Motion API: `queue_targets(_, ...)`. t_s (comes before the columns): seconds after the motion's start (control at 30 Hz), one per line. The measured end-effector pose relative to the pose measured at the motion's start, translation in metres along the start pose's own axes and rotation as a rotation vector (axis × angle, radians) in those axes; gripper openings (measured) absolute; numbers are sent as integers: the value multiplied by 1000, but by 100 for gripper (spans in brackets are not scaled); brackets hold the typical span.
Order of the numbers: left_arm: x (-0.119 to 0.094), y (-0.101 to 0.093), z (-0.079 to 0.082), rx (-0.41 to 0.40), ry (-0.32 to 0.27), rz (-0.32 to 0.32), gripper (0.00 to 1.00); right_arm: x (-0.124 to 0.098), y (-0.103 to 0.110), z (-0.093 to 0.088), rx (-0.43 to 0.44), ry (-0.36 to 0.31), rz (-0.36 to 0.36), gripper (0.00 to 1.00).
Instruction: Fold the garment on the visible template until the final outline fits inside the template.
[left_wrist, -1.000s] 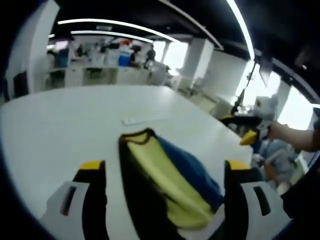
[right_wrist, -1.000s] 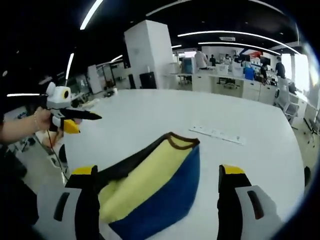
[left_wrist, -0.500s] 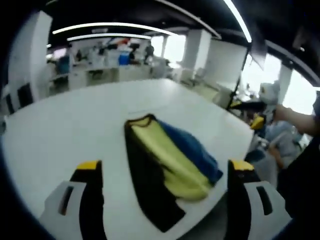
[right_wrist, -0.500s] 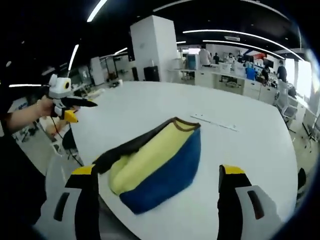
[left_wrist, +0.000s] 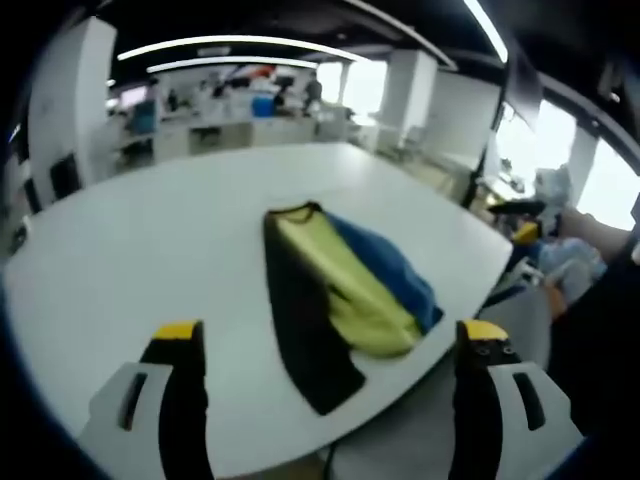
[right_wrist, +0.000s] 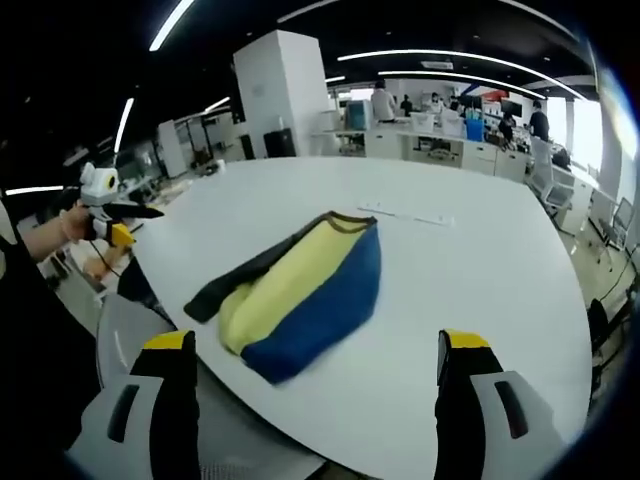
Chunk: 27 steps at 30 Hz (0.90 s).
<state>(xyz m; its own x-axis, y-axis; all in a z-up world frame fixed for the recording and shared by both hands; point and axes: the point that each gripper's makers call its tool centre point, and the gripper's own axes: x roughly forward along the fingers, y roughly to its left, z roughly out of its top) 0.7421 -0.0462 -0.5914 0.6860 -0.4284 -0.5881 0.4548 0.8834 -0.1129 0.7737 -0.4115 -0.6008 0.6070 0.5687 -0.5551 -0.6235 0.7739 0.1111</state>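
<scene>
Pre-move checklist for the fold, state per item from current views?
1. Left gripper open and empty: ok, jaws spread, nothing between them.
2. Right gripper open and empty: ok, jaws spread, nothing between them.
3. Garment fully on the table: ok, though its near end lies close to the table edge.
4. Garment folded compactly: ok, one bundle with yellow, blue and dark layers.
5. Template outline visible around garment: cannot tell, no outline readable on the white top.
6. Grippers clear of garment: ok, both held off it, apart from the cloth.
</scene>
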Motion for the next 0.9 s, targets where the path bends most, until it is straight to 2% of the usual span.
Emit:
queue_targets(0.1, -3, -3, -10, -28, 8, 1, 99, -6, 0, -17, 35, 17, -13, 100)
queue_targets(0.17, -7, -7, -13, -91, -8, -10, 99, -10, 2, -23, 58, 9, -17, 100)
queue_targets(0.27, -10, -4, -17, -103, -7, 2, 99, -11, 4, -30, 67, 11, -20, 100)
queue_targets(0.4, -12, 1, -18, -103, 5, 11, 99, -10, 8, -40, 48, 50, -14, 100)
queue_targets(0.67, -9, 4, -11, -97, 1, 13, 99, -1, 14, -35, 37, 51, 5, 100)
queue_targets(0.9, -6, 4, -13, -91, 15, 6, 99, 3, 17, -33, 24, 63, 18, 100)
